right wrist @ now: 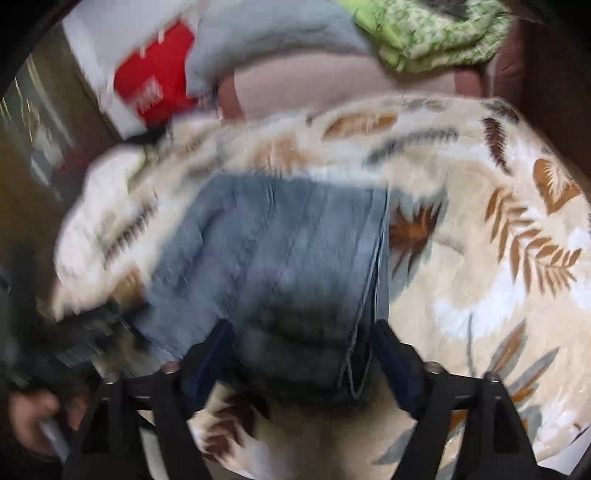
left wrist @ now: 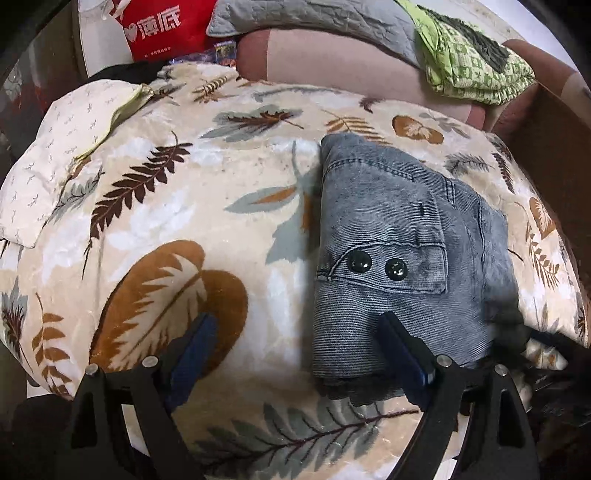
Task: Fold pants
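The grey-blue denim pants (left wrist: 399, 243) lie folded into a compact stack on the leaf-patterned blanket (left wrist: 177, 206), a pocket flap with two dark snaps facing up. My left gripper (left wrist: 295, 332) is open and empty above the stack's near left edge; its right finger (left wrist: 399, 350) is over the denim, its left finger (left wrist: 195, 347) over the blanket. In the blurred right wrist view the pants (right wrist: 280, 243) fill the middle. My right gripper (right wrist: 303, 347) is open above their near edge, with the denim between its fingers.
A cream pillow (left wrist: 59, 155) lies at the blanket's left. Behind are a pink sofa back (left wrist: 340, 62), a grey quilt (left wrist: 314, 18), a green patterned cloth (left wrist: 472, 62) and a red bag (left wrist: 166, 29). A hand (right wrist: 33, 413) shows at lower left of the right wrist view.
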A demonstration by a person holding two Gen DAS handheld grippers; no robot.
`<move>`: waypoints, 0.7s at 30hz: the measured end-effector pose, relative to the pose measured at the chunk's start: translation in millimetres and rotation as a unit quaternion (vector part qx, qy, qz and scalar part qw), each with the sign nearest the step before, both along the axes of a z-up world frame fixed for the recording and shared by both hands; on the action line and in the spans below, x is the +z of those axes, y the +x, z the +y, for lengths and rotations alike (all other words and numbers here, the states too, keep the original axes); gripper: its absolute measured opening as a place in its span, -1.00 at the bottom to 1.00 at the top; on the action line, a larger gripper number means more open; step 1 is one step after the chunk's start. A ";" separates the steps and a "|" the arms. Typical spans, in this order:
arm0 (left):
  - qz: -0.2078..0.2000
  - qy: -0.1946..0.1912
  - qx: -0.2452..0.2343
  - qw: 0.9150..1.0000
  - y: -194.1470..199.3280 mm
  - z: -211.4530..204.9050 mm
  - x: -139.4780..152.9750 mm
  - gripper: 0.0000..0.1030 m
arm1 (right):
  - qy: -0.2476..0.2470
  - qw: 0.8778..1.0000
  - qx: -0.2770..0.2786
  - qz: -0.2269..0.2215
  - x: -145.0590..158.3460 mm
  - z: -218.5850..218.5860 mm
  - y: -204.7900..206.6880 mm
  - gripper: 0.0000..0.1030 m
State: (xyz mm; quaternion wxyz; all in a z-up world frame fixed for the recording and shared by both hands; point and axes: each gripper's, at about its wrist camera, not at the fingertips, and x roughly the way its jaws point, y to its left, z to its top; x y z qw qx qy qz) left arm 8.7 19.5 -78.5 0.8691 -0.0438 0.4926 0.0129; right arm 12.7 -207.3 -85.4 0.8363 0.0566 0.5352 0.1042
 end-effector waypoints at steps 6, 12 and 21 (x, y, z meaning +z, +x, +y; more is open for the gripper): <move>-0.011 0.012 -0.004 1.000 -1.4 -2.6 6.9 0.73 | 0.024 0.998 -0.024 -0.048 31.5 -12.5 -7.2 0.66; -0.012 0.011 -0.009 1.000 -3.6 -3.0 6.9 0.73 | 0.015 0.998 -0.008 -0.060 39.8 5.2 -7.6 0.66; -0.017 0.004 -0.018 1.000 -2.6 5.3 18.2 0.73 | 0.038 0.998 -0.021 -0.039 46.2 -11.7 -3.3 0.74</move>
